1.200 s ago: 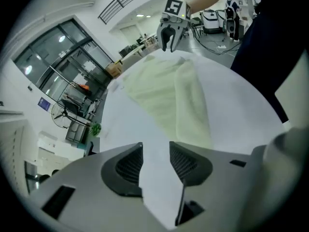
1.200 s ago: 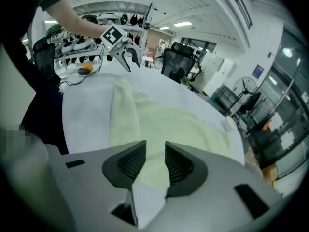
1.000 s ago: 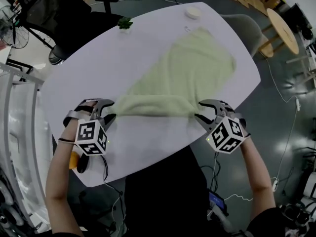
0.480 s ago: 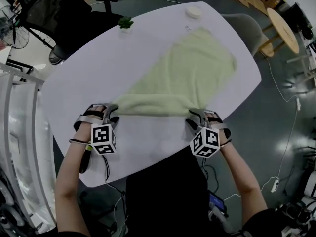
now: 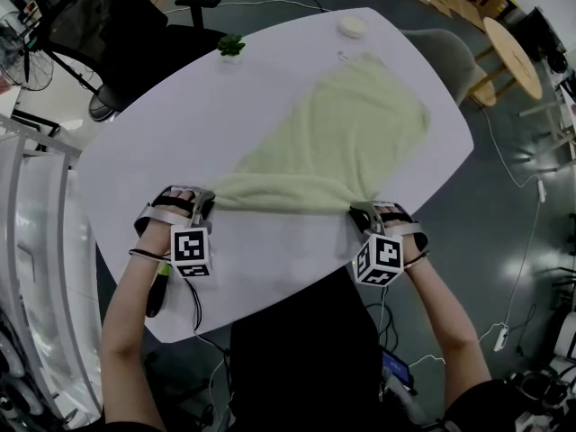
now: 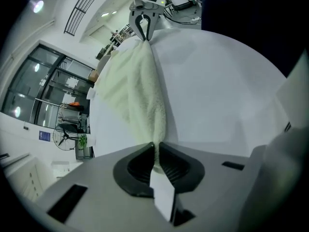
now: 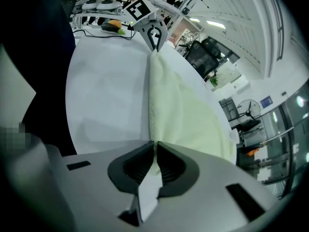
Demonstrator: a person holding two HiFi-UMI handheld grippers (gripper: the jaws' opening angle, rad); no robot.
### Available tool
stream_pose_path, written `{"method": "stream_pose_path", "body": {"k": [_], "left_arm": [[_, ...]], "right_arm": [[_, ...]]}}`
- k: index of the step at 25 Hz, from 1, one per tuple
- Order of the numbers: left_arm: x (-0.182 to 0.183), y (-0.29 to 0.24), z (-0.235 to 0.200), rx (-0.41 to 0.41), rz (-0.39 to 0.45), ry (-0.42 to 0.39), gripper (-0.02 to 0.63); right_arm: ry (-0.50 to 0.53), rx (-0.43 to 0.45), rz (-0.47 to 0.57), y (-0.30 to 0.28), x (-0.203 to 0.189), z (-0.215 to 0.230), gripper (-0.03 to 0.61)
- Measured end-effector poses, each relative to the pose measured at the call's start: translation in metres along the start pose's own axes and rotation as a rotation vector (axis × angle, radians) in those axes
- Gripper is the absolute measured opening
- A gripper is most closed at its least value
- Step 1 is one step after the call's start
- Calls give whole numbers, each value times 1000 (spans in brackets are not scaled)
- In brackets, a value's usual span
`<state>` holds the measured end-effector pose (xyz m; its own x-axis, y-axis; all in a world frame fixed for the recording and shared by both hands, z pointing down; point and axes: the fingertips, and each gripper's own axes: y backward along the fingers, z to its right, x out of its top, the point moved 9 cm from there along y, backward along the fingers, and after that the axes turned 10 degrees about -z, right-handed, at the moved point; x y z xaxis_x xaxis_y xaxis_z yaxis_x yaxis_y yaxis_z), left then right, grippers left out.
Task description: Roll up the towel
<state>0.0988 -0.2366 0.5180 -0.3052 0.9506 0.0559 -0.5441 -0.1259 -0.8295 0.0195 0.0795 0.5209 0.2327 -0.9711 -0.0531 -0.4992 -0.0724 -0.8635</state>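
Counting in the head view: one towel (image 5: 333,142) is lying on one white table (image 5: 180,124). Two grippers are showing: left gripper (image 5: 203,207), right gripper (image 5: 360,212). One small plant (image 5: 230,45) and one round white dish (image 5: 353,25) are sitting on the tabletop. Standing around it: two chairs, black chair (image 5: 196,3) and grey chair (image 5: 450,57), one round wooden table (image 5: 513,57), one fan (image 5: 22,57).

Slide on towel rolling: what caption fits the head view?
Left gripper and right gripper have just closed on the near edge of a pale green towel spread on a white table.
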Motion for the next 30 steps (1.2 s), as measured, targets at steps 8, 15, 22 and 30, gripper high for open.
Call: {"method": "stream_pose_path", "body": {"k": [8, 15, 22, 30], "left_arm": [[-14, 32, 1, 33, 2, -17, 36], [-21, 69, 30, -19, 44, -8, 35], [-20, 91, 84, -189, 58, -46, 34], [-26, 73, 71, -332, 80, 55, 34]], "right_arm": [[37, -56, 14, 38, 5, 8, 25], [60, -21, 26, 68, 10, -8, 25], [80, 143, 52, 80, 13, -67, 25], [34, 407, 43, 49, 17, -56, 28]]}}
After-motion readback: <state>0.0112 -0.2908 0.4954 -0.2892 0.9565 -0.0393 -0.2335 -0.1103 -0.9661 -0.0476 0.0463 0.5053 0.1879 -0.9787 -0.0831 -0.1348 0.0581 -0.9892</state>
